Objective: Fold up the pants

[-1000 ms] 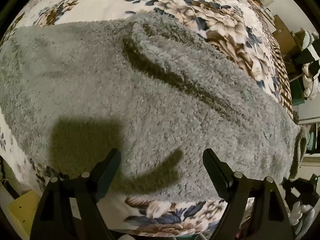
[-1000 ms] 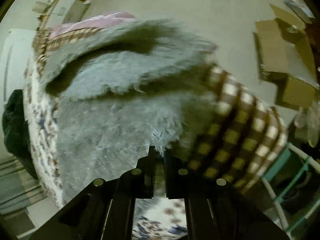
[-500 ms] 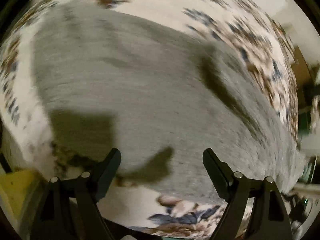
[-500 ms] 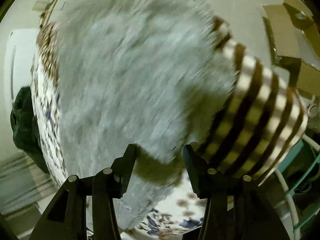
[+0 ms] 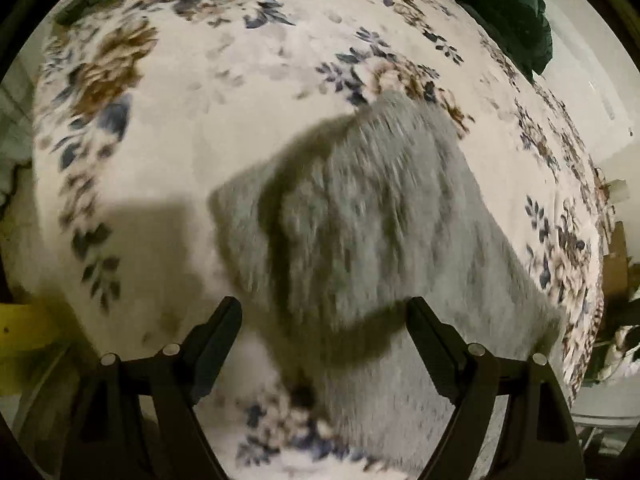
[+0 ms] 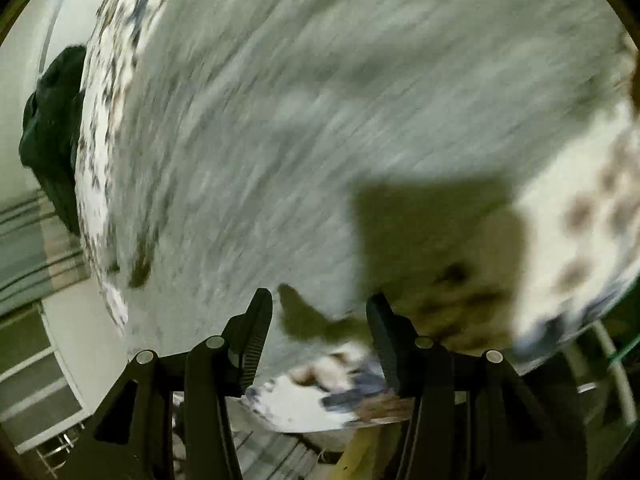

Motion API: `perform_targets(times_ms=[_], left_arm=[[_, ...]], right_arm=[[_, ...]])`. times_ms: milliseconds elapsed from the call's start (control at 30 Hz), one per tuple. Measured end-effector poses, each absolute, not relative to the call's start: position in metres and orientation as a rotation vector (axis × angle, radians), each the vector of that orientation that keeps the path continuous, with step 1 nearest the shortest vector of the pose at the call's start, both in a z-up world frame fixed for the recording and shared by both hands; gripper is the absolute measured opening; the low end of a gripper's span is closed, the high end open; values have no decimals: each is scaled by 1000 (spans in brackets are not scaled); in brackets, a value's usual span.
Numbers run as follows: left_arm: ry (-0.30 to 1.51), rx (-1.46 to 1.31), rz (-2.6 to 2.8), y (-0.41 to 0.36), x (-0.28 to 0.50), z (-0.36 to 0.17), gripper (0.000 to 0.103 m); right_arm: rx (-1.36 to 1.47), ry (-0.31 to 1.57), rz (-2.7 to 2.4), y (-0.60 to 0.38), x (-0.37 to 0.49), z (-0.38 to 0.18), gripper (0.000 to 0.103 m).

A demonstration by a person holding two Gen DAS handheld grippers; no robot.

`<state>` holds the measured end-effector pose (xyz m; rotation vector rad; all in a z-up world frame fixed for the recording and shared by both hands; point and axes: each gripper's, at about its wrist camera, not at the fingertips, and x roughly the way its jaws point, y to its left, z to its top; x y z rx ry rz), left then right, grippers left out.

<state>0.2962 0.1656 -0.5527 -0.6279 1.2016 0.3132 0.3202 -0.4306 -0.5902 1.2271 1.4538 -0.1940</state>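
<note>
The grey fleece pants (image 5: 380, 232) lie on the floral bedspread (image 5: 200, 120), with a raised fold at their far end. My left gripper (image 5: 324, 320) is open and empty above the near part of the pants. In the right wrist view the pants (image 6: 300, 120) fill most of the frame, blurred by motion. My right gripper (image 6: 320, 312) is open and empty just above the pants' near edge.
A dark green garment (image 5: 504, 4) lies at the bed's far right corner; it also shows in the right wrist view (image 6: 52, 120). A yellow object (image 5: 20, 328) sits at the left below the bed edge. Cardboard boxes (image 5: 616, 264) stand right of the bed.
My right gripper has opened and let go of the pants, then swung over them. My left gripper has swung so that more bare bedspread and the pants' far end show.
</note>
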Motion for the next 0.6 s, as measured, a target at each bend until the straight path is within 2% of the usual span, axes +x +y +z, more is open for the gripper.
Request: perform_targets(times_ms=[33,67,100,133,167,200,233,267,467,600], left_arm=[[1189,-635,291,169,303,-556,83],[1186,-625,279,170,307,-558,78],[1178,-623,253,171,313,-562,68],[1174,-635,223,172,317,-565,27],[1181,-637,200,174,322,-567,12],[1172,-649,182,177,322,-566,12],[1154,-656,171,178,321,-563,12],[1131,-654,159,179,320,-557,11],[1043,-723,106,204,321,-510,11],[1038,-700,121,226,331,-506,11]], right_arm=[[1214,1459,-190,-418,325,-591,52],[1195,1464,-191,-405,331,-592,52],[1181,1462,-195,-394,336,-594,52],[1173,1458,-201,-388,333,-594,52],[1164,1454,-220,-381,336,-595,51],[1166,1434,-236,-376,337,-595,40],[1160,1419,-250,-373,334,-593,19],[1147,1414,-264,-368,335,-592,11],[1061,1370,-258,-337,348,-559,7],[1025,1375,-192,-317,350,-538,7]])
